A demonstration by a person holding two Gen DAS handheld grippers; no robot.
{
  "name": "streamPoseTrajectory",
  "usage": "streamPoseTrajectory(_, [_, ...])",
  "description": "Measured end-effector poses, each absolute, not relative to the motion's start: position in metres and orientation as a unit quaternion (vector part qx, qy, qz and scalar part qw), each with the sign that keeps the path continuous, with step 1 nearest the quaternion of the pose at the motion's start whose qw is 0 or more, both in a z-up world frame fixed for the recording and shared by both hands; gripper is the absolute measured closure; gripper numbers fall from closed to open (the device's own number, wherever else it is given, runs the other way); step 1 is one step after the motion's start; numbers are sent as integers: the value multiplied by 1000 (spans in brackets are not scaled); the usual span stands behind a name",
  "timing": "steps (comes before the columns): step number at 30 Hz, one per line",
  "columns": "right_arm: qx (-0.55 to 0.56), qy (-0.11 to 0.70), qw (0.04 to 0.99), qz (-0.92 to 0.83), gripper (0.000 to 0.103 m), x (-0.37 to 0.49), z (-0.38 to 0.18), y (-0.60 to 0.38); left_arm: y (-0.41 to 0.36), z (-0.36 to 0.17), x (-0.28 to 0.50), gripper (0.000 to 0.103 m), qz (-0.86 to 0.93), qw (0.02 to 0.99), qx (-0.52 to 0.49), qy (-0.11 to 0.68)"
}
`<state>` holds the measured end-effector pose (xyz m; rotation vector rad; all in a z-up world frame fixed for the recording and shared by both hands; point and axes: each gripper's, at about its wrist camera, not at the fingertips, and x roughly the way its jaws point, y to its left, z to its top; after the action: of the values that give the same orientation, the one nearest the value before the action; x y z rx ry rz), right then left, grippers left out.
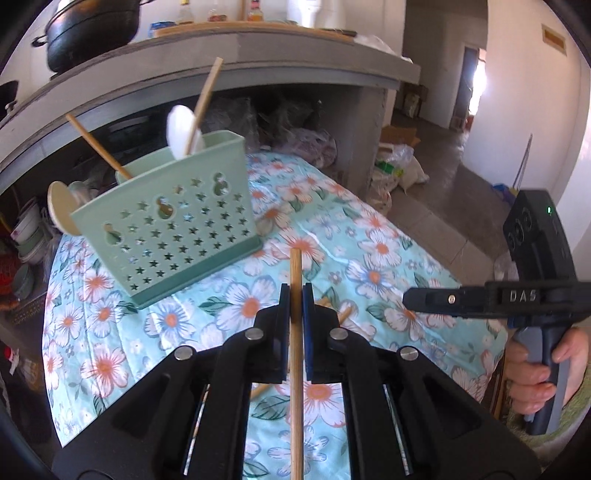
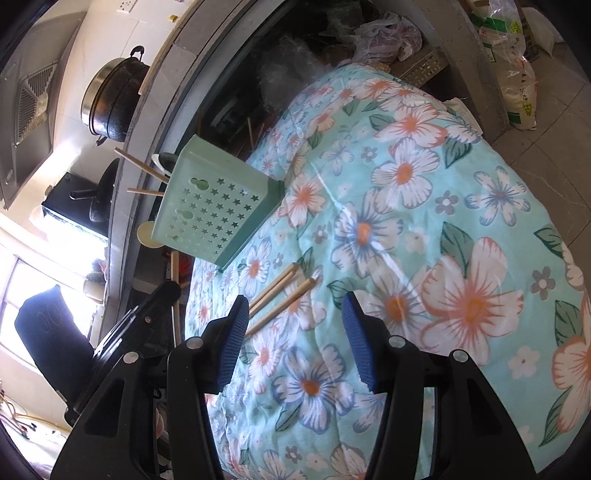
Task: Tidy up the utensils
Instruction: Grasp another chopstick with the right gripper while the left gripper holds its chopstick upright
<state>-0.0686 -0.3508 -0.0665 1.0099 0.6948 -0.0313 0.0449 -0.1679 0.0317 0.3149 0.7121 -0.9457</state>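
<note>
My left gripper point(image 1: 296, 295) is shut on a wooden chopstick point(image 1: 296, 369) and holds it above the floral cloth, in front of the green utensil holder point(image 1: 173, 218). The holder has star-shaped holes and holds two chopsticks point(image 1: 207, 99), a white spoon point(image 1: 183, 131) and a beige spoon point(image 1: 61, 206). My right gripper point(image 2: 291, 314) is open and empty above the cloth; it also shows at the right of the left wrist view point(image 1: 417, 297). Three chopsticks point(image 2: 280, 295) lie on the cloth just ahead of it, near the holder point(image 2: 218, 206).
The table is covered by a turquoise floral cloth point(image 2: 424, 221). Behind it runs a grey counter point(image 1: 221, 55) with a black pot point(image 1: 92, 29) and bottles on top, and bags and bowls beneath. Sacks lie on the floor to the right point(image 1: 399, 166).
</note>
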Motion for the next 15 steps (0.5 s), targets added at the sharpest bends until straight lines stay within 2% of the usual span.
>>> streamPoseTrajectory(15, [475, 348, 807, 24, 51, -51, -65, -317, -121, 52, 65, 98, -407, 853, 74, 319])
